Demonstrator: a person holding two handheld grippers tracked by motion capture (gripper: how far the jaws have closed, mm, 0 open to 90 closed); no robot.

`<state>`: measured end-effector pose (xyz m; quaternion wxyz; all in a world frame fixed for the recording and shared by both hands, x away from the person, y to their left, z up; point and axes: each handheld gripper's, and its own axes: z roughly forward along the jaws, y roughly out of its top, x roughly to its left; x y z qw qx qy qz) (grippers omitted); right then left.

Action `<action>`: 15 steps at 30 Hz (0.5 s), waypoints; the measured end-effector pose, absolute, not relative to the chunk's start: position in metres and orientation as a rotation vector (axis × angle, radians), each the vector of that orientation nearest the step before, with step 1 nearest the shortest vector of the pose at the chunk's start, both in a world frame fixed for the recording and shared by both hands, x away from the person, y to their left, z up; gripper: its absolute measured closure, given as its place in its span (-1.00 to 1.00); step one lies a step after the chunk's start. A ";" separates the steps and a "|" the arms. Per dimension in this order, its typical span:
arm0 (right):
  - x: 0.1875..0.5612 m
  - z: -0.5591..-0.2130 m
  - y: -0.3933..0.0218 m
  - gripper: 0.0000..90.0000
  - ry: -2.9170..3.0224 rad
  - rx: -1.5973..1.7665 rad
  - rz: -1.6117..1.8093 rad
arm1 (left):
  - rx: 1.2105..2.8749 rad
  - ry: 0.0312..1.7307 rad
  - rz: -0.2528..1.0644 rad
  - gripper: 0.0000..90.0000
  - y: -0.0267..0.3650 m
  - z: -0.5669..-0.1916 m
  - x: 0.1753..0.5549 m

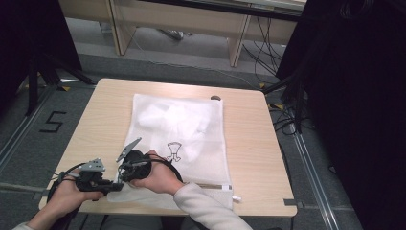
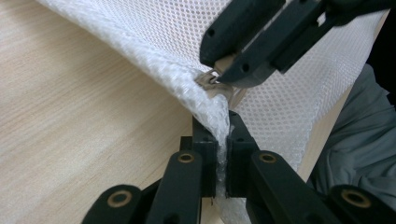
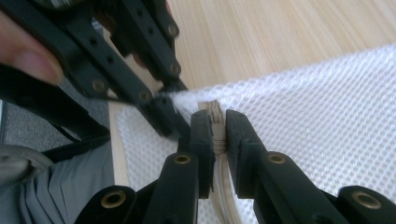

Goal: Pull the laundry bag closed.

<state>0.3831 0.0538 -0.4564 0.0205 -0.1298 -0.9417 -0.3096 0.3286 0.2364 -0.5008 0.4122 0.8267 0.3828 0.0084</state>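
My left claw (image 2: 222, 140) is clamped tight on the corner of the white mesh laundry bag (image 1: 182, 129), the netting bunched up between my two black jaws with no gap left. No earlier look is at hand, so I tell only how it sits: the fabric rises out of the grip and spreads away above and to the right of the jaws, while the pale wood desk (image 2: 70, 116) lies off to their left.

Just beyond my left claw's tips, my right claw (image 3: 219, 128) pinches the tan zipper pull (image 2: 212, 83) at that same corner of the bag. Seen along my right jaws, they are closed flat on the tab, and the zipper tape (image 3: 223, 191) runs back toward me between them. My left claw comes in from the upper left there, its tips touching the mesh just beside the right jaws.

From above, both claws sit close together at the bag's near left corner, by the near edge of the desk. The rest of the bag lies flat, stretching away ahead and to the right of the claws, with a small dark drawing (image 1: 174, 150) on it just to the right of my right hand (image 1: 158, 175).
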 end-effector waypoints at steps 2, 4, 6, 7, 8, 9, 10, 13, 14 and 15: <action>0.381 -0.458 0.053 0.83 -2.928 -0.407 -0.943 | 2.082 0.961 0.015 0.89 0.237 -0.500 0.329; 0.379 -0.458 0.051 0.83 -2.930 -0.429 -0.917 | 2.079 0.969 0.018 0.90 0.237 -0.500 0.328; 0.380 -0.460 0.050 0.83 -2.940 -0.420 -0.905 | 2.080 0.966 0.022 0.90 0.239 -0.499 0.329; 0.380 -0.461 0.049 0.83 -2.940 -0.433 -0.895 | 2.076 0.976 0.029 0.90 0.239 -0.498 0.328; 0.381 -0.462 0.049 0.83 -2.933 -0.428 -0.891 | 2.070 0.971 0.020 0.90 0.239 -0.499 0.329; 0.382 -0.463 0.048 0.83 -2.930 -0.425 -0.891 | 2.070 0.973 0.024 0.90 0.239 -0.499 0.329; 0.382 -0.463 0.047 0.83 -2.921 -0.438 -0.889 | 2.073 0.970 0.021 0.90 0.239 -0.499 0.329; 0.383 -0.464 0.046 0.83 -2.953 -0.404 -0.884 | 2.077 0.963 0.022 0.90 0.239 -0.499 0.329; 0.381 -0.464 0.047 0.83 -2.939 -0.430 -0.886 | 2.076 0.964 0.023 0.90 0.239 -0.499 0.329; 0.381 -0.464 0.047 0.83 -2.936 -0.423 -0.891 | 2.074 0.969 0.026 0.90 0.239 -0.499 0.329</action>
